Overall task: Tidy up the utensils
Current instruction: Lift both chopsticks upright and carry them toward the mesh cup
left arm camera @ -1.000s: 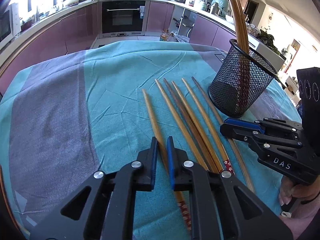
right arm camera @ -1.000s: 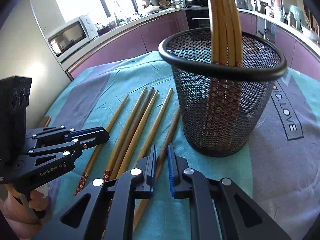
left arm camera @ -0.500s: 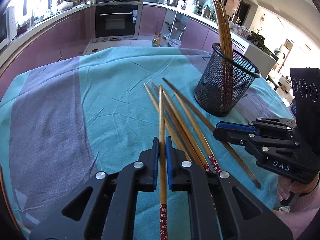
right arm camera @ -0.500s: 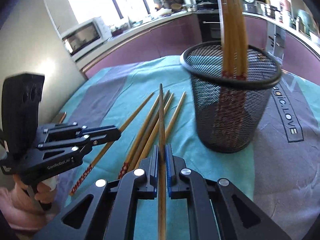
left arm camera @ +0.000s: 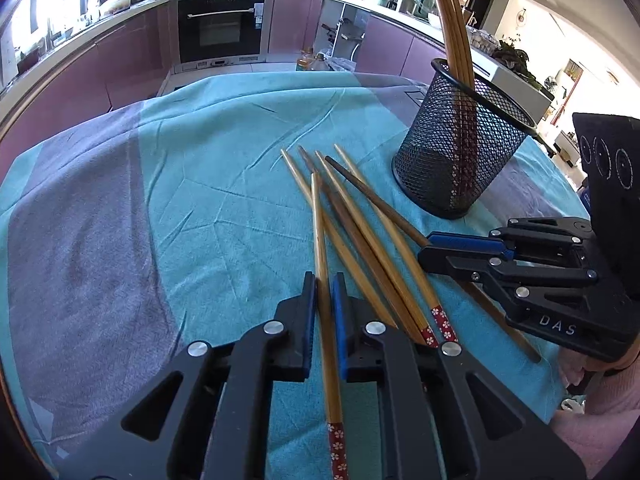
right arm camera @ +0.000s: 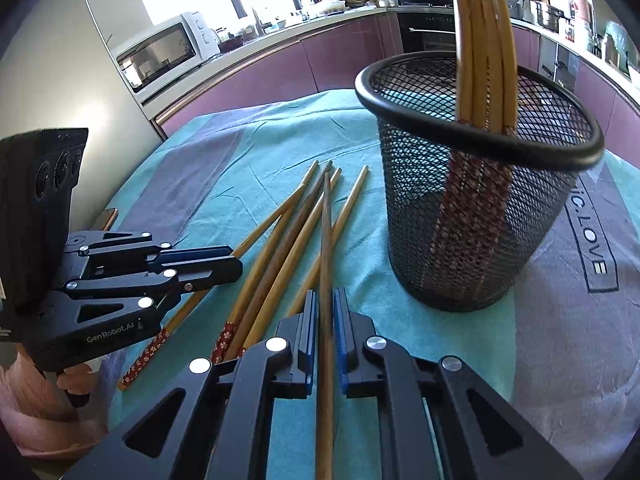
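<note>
My left gripper (left arm camera: 322, 280) is shut on a pale bamboo chopstick (left arm camera: 318, 220) whose red flowered end points back toward the camera. My right gripper (right arm camera: 323, 294) is shut on a dark brown chopstick (right arm camera: 326, 232) that runs straight out between its fingers. Each gripper also shows in the other view: the right gripper (left arm camera: 430, 245) at the right, the left gripper (right arm camera: 236, 266) at the left. Several loose chopsticks (left arm camera: 374, 245) (right arm camera: 280, 252) lie fanned on the cloth between them. A black mesh cup (left arm camera: 460, 160) (right arm camera: 472, 240) stands upright beyond, with several chopsticks in it.
A teal and grey tablecloth (left arm camera: 200, 200) covers the table, with grey bands at both sides. Kitchen counters, an oven (left arm camera: 220, 28) and a microwave (right arm camera: 160, 56) lie past the table's far edge. A person's hand (right arm camera: 24, 392) holds the left gripper's handle.
Both grippers have closed on a chopstick each; a second ago the sticks lay on the cloth under the fingers. The held sticks now line up with the fingers, and both views sit farther from the cup.
</note>
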The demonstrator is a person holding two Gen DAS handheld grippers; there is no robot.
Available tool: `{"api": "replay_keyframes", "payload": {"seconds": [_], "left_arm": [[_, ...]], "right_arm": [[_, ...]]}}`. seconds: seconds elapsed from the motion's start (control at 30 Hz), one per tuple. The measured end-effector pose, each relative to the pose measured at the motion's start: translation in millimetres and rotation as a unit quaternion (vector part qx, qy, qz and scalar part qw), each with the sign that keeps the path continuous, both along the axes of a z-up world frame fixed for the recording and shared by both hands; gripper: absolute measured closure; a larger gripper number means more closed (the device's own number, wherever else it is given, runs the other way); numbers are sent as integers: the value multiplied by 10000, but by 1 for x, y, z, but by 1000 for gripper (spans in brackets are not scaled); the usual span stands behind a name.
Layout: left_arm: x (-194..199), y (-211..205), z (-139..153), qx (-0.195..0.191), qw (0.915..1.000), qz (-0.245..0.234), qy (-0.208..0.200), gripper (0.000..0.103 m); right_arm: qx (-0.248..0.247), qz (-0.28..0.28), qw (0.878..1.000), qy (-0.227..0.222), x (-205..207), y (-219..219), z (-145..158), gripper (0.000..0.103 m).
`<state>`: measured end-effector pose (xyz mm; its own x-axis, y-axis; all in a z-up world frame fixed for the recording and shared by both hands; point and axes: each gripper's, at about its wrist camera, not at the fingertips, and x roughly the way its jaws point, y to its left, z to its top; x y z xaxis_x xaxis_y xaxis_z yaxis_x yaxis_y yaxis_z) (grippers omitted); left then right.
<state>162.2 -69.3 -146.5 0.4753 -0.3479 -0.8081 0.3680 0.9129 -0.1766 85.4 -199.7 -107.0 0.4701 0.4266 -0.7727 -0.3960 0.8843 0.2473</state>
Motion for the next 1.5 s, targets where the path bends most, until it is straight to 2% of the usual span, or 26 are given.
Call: {"api": "replay_keyframes", "payload": {"seconds": [0.1, 0.23, 0.57, 0.97, 1.27, 1.5], "left_arm": [[0, 3, 1, 83, 9999, 104, -69, 95], [-5, 5, 11, -47, 9998, 97, -177, 96], [-24, 15, 70, -531, 9956, -165, -754, 96], [-47, 18, 136, -1016, 9843, -444, -1370, 96], [-42, 19, 160, -1362, 9775, -427, -1551, 96], [-31, 5, 184, -1556, 9702, -490, -1794, 96]], "right_arm": [[31, 12, 9999, -107, -6, -4, 5, 97], [137, 16, 9994, -304, -13, -12, 18, 97], [493, -113, 9945, -916, -32, -39, 61, 97], [797, -342, 9859, -1429, -38, -66, 96, 97], [867, -426, 9802, -1730, -35, -76, 118, 97], [864, -442, 9737, -2062, -37, -83, 147, 97]]}}
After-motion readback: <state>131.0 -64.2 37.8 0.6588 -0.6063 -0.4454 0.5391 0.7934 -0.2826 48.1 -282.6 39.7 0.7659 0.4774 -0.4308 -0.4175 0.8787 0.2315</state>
